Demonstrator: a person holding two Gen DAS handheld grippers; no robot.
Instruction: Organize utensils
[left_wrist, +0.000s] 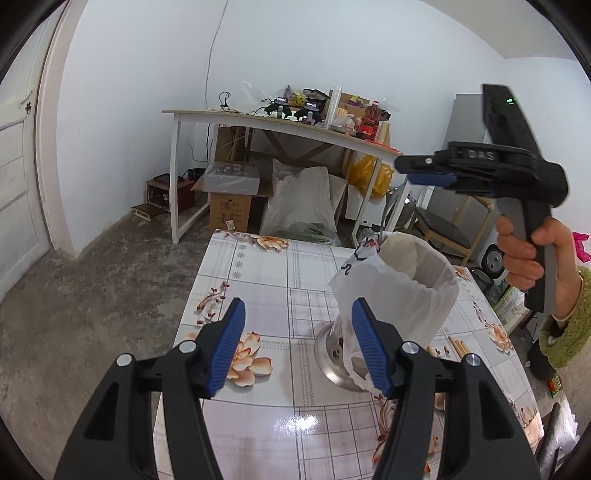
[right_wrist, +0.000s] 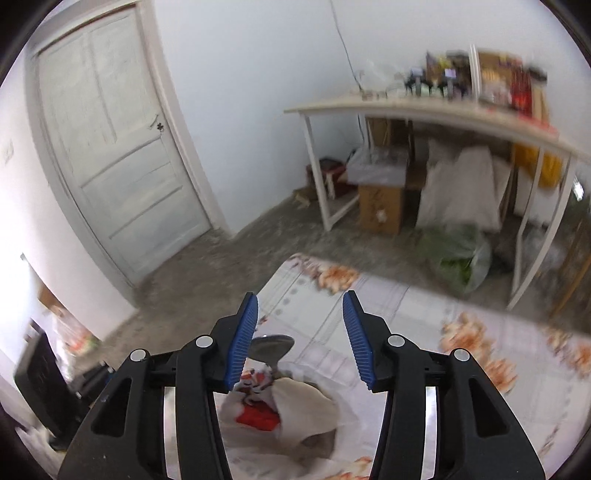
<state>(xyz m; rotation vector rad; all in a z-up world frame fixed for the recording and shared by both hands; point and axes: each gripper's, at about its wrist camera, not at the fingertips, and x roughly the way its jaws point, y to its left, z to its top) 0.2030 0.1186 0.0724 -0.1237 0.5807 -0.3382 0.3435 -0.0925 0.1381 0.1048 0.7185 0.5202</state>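
Both claws stood open, nothing between the pads. Left gripper hung low over the floral table, just beside the steel holder lined with a white plastic bag. Right gripper was above the bag's mouth; a spoon stuck up out of it. Chopsticks lay on the table right of the holder.

Both tools — left, right — open, empty
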